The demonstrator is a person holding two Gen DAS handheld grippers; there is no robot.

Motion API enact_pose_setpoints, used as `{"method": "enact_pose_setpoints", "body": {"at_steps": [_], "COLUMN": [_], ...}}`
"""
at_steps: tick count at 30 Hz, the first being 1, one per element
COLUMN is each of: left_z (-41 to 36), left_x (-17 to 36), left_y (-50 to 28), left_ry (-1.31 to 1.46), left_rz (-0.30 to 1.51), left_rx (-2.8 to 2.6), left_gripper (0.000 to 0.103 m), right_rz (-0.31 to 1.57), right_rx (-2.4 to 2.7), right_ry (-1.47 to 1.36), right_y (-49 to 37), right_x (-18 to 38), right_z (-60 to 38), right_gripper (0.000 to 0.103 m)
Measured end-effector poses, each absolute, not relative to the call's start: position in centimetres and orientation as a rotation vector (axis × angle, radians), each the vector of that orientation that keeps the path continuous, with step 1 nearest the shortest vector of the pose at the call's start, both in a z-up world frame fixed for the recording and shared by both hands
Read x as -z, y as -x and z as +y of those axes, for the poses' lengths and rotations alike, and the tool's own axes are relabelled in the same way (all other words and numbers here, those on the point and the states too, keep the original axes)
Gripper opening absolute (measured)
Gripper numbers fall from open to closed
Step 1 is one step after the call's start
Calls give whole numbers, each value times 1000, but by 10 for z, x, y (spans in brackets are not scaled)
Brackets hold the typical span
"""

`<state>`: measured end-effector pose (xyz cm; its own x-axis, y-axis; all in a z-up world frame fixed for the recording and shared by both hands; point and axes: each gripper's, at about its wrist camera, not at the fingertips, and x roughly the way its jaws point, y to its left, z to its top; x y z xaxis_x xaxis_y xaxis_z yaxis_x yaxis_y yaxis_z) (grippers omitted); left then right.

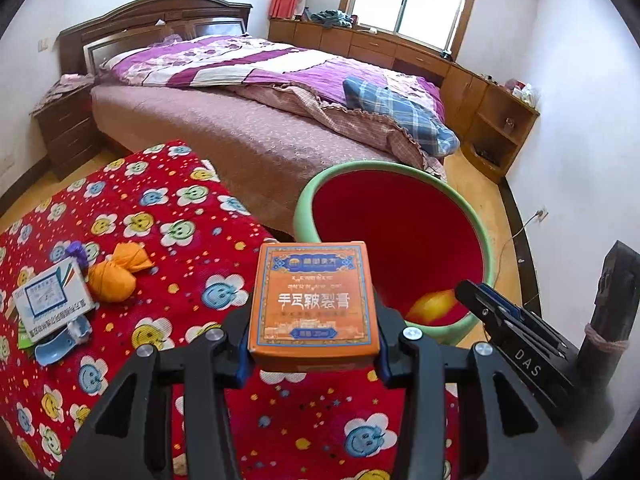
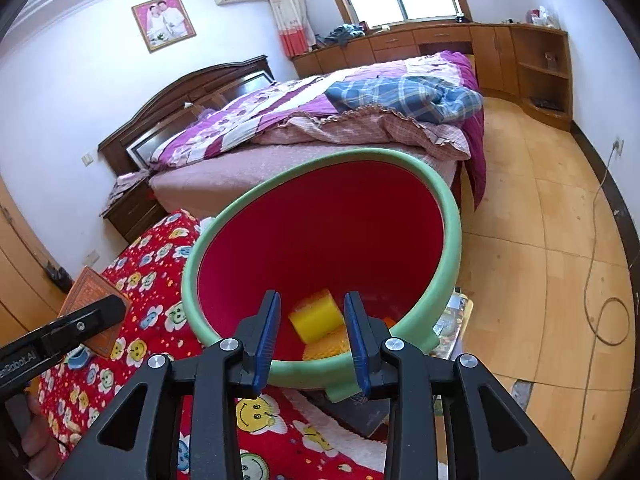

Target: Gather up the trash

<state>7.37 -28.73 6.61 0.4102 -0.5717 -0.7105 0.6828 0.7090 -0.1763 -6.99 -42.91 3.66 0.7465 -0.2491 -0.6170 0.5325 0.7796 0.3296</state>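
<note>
The left tool (image 1: 314,354) clamps a flat orange cardboard box (image 1: 314,304), blue pads pressed against both its side edges. The box is rectangular, matte, with a blue ornamental border and white characters printed across its face. It sits upright between the fingers, just short of the bin (image 1: 308,200) ahead and to the right.

That bin is smooth plastic, round, with a thick pale-green rolled rim and a deep red inside. From the right tool (image 2: 312,338) you look straight down into it: jaws parted, nothing between the pads, hanging over the near rim. Below them, at the bin's bottom, lies a yellow sponge block (image 2: 316,316) on something orange and textured.

To the left of the left tool, the desk (image 1: 180,208) wears a fuzzy red cloth dotted with smiling flower faces in blue, yellow and green. On it, well off to the left: an orange cloth bundle (image 1: 114,274) knotted at the neck, a white printed carton (image 1: 50,300), and a pale blue plastic piece (image 1: 60,344) touching that carton's lower edge.

Beyond the bin stands a bed (image 1: 240,136) with a dark carved wooden headboard, a purple patchwork quilt and a blue plaid cloth (image 1: 396,110). Wooden cabinets run under the bright window (image 1: 412,0); the floor is yellowish boards.
</note>
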Motion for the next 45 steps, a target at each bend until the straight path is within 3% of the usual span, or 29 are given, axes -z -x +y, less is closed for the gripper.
{"method": "enact_pose_setpoints", "body": {"at_steps": [9, 23, 31, 35, 45], "left_z": [-316, -357, -333, -315, -286], "left_x": [-66, -64, -65, -63, -47], "left_y": [-74, -80, -74, -65, -39], "left_ry": [-189, -239, -178, -148, -173], "left_rz": [820, 814, 889, 926, 993], "left_rx": [834, 904, 927, 940, 908], "left_gripper": [46, 50, 55, 63, 64], "right_rz": [551, 532, 528, 529, 528], "right_rx": [476, 535, 523, 510, 494], "right_ry": [-518, -527, -521, -518, -522], "right_y": [82, 101, 102, 103, 105], "right_x": [-38, -36, -40, -41, -43], "right_z": [-434, -448, -443, -440, -437], "right_gripper": [46, 47, 47, 47, 47]}}
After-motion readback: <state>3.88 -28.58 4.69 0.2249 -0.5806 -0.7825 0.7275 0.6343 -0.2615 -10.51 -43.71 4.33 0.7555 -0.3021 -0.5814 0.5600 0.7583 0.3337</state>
